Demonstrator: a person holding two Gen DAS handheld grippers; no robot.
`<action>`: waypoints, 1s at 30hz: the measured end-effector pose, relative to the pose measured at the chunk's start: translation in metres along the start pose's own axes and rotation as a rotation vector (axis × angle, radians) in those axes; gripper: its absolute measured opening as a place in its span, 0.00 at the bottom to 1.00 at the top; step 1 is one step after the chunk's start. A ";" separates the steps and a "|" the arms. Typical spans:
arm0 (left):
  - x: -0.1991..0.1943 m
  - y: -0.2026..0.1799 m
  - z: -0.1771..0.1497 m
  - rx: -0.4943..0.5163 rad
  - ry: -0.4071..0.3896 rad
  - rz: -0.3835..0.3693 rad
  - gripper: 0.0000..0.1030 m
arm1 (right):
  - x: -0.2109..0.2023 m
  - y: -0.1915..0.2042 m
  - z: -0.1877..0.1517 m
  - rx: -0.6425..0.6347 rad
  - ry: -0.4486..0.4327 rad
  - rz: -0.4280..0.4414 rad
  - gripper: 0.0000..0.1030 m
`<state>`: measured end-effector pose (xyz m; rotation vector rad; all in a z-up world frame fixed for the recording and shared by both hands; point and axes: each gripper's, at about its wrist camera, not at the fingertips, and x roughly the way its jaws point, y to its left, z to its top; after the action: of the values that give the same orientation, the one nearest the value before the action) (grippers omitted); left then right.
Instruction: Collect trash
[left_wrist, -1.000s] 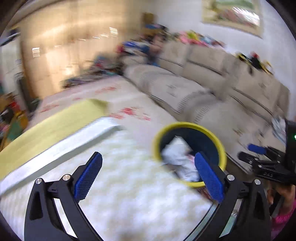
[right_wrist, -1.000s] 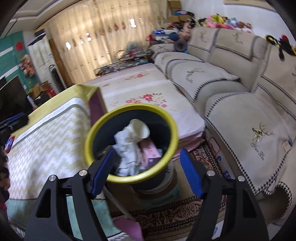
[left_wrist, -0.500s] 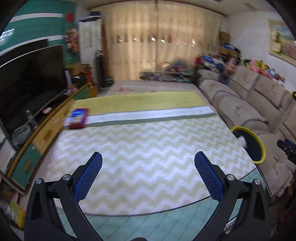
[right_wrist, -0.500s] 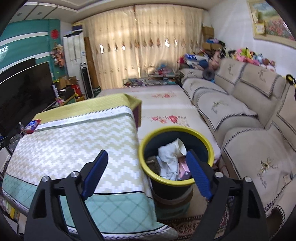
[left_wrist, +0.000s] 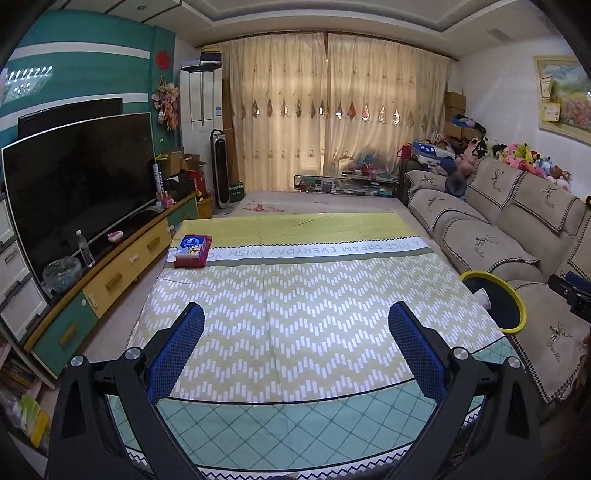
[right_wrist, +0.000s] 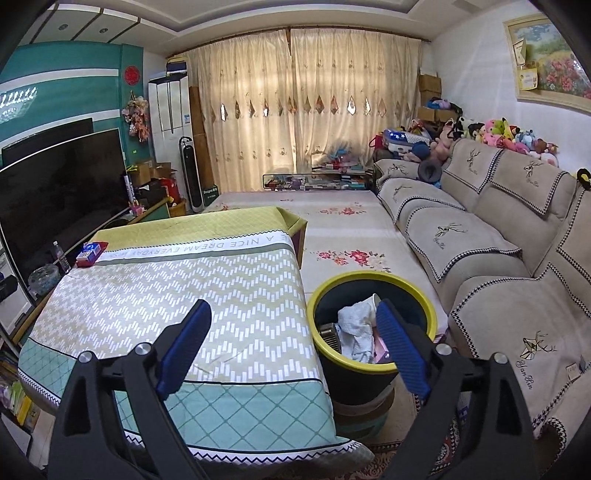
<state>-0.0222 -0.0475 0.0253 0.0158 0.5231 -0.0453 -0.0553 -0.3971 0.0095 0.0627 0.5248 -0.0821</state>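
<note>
Low in the left wrist view, the left gripper (left_wrist: 295, 343) hangs over the table cloth (left_wrist: 306, 295), jaws spread, nothing between them. The right gripper (right_wrist: 293, 343) has just been opening, empty, its right pad overlapping the trash bin (right_wrist: 373, 280) holding crumpled trash (right_wrist: 354, 325) at lower centre. Farther up, upside-down lettering (left_wrist: 317, 251) reads "A NICE DREAM EVERYDAY WISH YO".

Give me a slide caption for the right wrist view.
Open right gripper above patterned tablecloth, beside yellow-rimmed dark bin holding crumpled white paper.
</note>
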 end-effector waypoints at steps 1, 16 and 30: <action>0.000 -0.001 0.000 0.001 -0.001 0.009 0.95 | 0.000 -0.002 0.000 0.003 0.003 0.002 0.84; 0.001 -0.015 0.008 0.037 -0.013 0.010 0.95 | 0.000 -0.016 -0.007 0.044 0.013 -0.013 0.84; -0.006 -0.006 0.002 0.022 -0.026 0.020 0.95 | -0.005 -0.007 -0.007 0.024 0.002 -0.008 0.85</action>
<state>-0.0267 -0.0532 0.0297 0.0419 0.4965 -0.0318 -0.0638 -0.4027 0.0063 0.0844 0.5256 -0.0959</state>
